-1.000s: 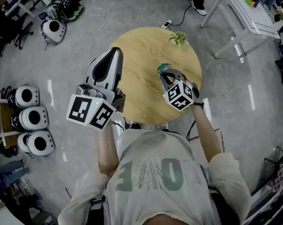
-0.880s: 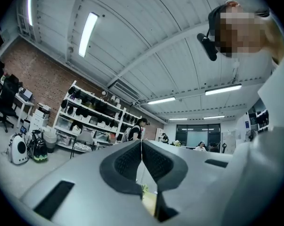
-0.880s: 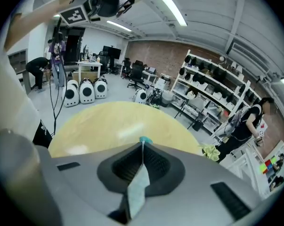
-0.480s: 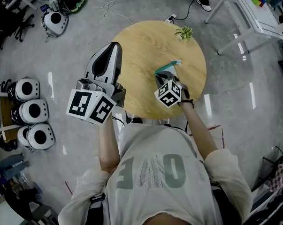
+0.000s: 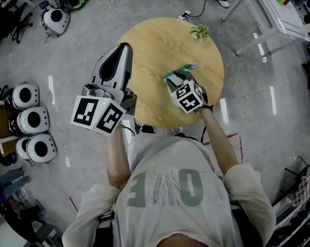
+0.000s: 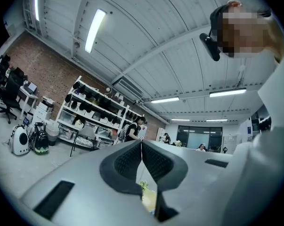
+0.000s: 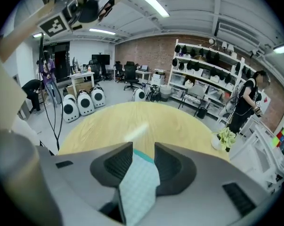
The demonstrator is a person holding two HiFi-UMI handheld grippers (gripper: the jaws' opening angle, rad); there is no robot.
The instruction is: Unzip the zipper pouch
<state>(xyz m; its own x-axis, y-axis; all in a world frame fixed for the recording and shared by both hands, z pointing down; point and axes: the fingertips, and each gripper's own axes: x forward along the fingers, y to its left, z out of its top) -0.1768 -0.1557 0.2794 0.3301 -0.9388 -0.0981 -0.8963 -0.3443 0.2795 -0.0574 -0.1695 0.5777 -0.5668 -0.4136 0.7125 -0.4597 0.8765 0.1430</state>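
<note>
A mint-green checked zipper pouch [image 5: 179, 71] [image 7: 139, 185] sits between the jaws of my right gripper [image 5: 176, 77] [image 7: 143, 147], over the right half of the round wooden table [image 5: 149, 45]. Those jaws are opening: in the right gripper view they stand apart, and the pouch rests loosely in the gap with its teal edge toward the table. My left gripper [image 5: 121, 53] [image 6: 142, 147] is shut on nothing. It is held up off the table's left edge and points away from the pouch toward the room and ceiling.
A small potted plant [image 5: 199, 32] [image 7: 225, 138] stands at the table's far right edge. On the floor to the left are white round pods [image 5: 29, 122], with another pod [image 5: 56, 18] further back. A white table [image 5: 278, 14] and cables lie at the far right.
My right gripper's jaws have come apart around the pouch, and the gripper has shifted slightly left over the table. The left gripper has stayed raised and shut.
</note>
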